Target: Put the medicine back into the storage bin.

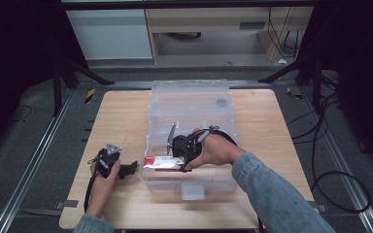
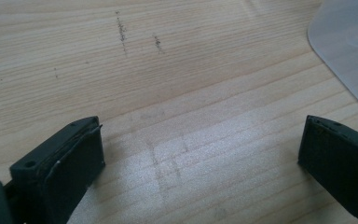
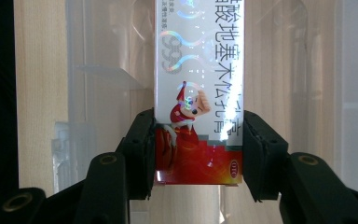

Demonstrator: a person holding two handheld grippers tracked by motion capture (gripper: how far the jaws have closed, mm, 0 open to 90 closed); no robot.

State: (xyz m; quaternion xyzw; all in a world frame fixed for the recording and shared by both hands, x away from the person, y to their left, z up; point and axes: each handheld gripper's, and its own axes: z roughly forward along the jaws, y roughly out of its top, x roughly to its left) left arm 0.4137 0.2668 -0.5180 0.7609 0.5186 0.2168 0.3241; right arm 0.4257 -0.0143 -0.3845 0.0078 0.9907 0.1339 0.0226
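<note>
A long white and red carton (image 3: 198,93) with a cartoon figure and printed characters is clamped between the two black jaws of my right gripper (image 3: 198,154), which is shut on its red end. In the high view the right gripper (image 1: 171,158) holds this carton (image 1: 161,163) level inside the clear plastic box (image 1: 194,109), near its front left corner. My left gripper (image 1: 135,167) rests on the wooden table left of the box. Its jaws stand wide apart over bare wood in the left gripper view (image 2: 200,154), with nothing between them.
The clear box has a latch (image 1: 192,191) at its front and sits mid-table on the wooden top (image 1: 121,114). A translucent corner of plastic (image 2: 349,46) lies at the upper right of the left gripper view. Black cables (image 1: 330,160) trail on the floor to the right.
</note>
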